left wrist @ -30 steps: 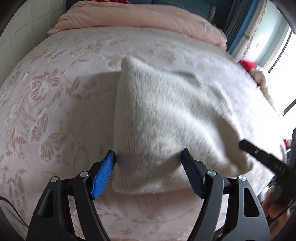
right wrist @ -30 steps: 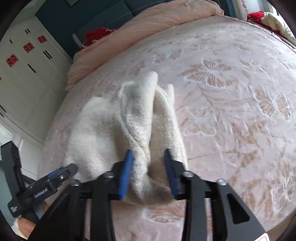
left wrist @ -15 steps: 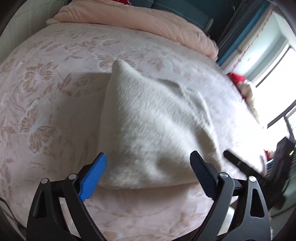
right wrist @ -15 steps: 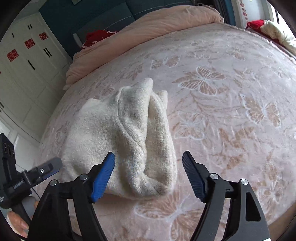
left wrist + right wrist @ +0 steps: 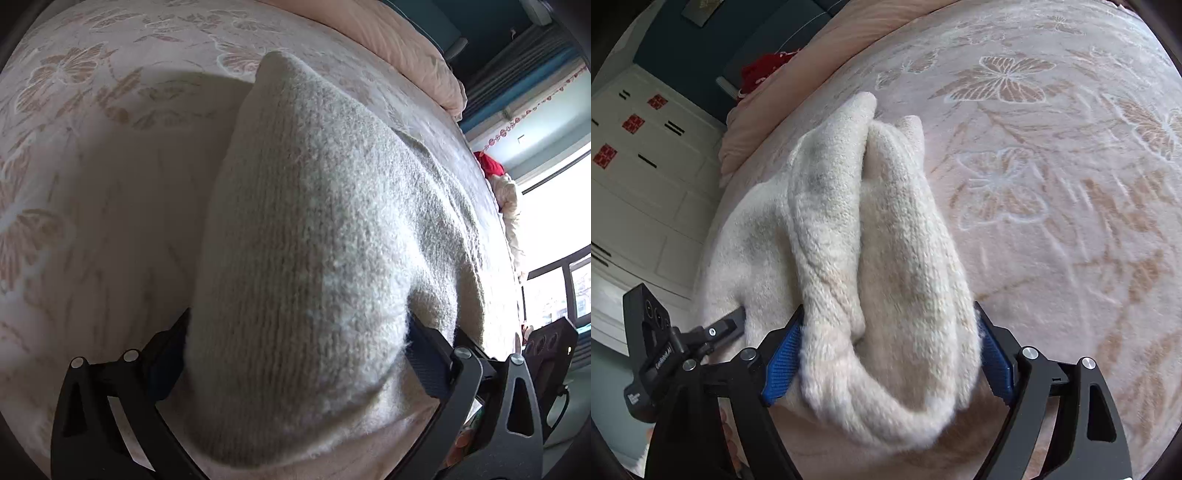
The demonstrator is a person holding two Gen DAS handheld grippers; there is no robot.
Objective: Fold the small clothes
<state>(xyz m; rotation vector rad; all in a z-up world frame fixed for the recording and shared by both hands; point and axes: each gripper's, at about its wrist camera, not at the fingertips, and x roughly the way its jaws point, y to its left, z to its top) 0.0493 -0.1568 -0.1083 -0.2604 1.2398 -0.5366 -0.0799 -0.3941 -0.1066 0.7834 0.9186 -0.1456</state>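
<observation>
Both grippers, left (image 5: 295,354) and right (image 5: 886,350), have opening jaws around the folded sweater (image 5: 871,240) on the bed (image 5: 1052,184); next, squeeze and fold.

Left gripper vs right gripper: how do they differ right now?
The left gripper straddles the smooth, flat near edge of the cream knit garment; the right gripper straddles its bunched, double-ridged end. The left's blue pads sit in shadow, the right's show clearly. Both jaws are opening, with fabric between them.
</observation>
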